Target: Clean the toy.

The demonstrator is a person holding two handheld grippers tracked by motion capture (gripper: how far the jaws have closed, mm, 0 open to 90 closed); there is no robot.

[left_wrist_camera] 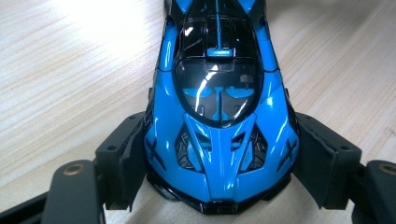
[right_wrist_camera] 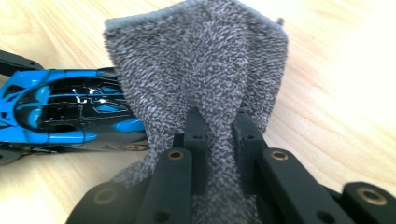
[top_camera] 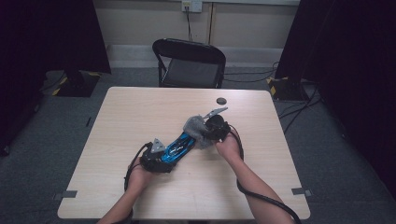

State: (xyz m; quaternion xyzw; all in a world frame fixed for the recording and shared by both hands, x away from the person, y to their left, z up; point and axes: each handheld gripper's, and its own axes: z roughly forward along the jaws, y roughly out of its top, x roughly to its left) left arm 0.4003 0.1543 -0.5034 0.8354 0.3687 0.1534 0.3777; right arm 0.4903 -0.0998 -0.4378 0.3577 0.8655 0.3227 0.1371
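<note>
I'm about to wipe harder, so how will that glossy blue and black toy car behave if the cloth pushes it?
The glossy blue and black toy car probably stays put: the left gripper clamps its nose on both sides. Its shiny shell looks slippery, so it could slide between the pads. The grey terry cloth, pinched in the right gripper, hangs floppy and should drape rather than shove.

The high view is dim and soft; both gripper views blow out into white glare on the pale wooden table (left_wrist_camera: 93,28), with reflections streaking the glossy blue toy car (left_wrist_camera: 219,93).

The high view looked down from above the table (top_camera: 140,112); both gripper views sat close, sharing the blue toy car (left_wrist_camera: 219,116).
</note>
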